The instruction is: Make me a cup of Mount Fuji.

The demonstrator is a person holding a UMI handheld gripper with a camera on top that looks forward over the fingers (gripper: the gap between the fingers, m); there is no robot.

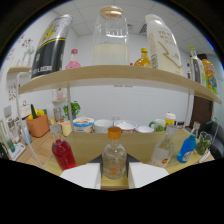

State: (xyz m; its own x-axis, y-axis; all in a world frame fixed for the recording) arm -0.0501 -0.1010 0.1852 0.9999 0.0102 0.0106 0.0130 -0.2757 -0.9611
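A small clear glass bottle (114, 156) with an orange cap and a little pale liquid stands upright on the wooden counter (90, 142). It sits between my two white fingers (82, 175), whose inner edges meet its sides with no gap showing. My gripper (114, 172) is shut on this bottle. Left of the fingers stands a bottle of red liquid (63, 152). Right of them stand a clear bottle (162, 150), a blue bottle (187, 147) and a green one (203, 144).
A wooden shelf (115, 75) spans overhead and carries a big jar of pale liquid (111, 42), a black and yellow bag (50, 47), a white carton (162, 42) and other bottles. Bowls and tubs (103, 125) line the counter's back. An orange pot (39, 125) sits far left.
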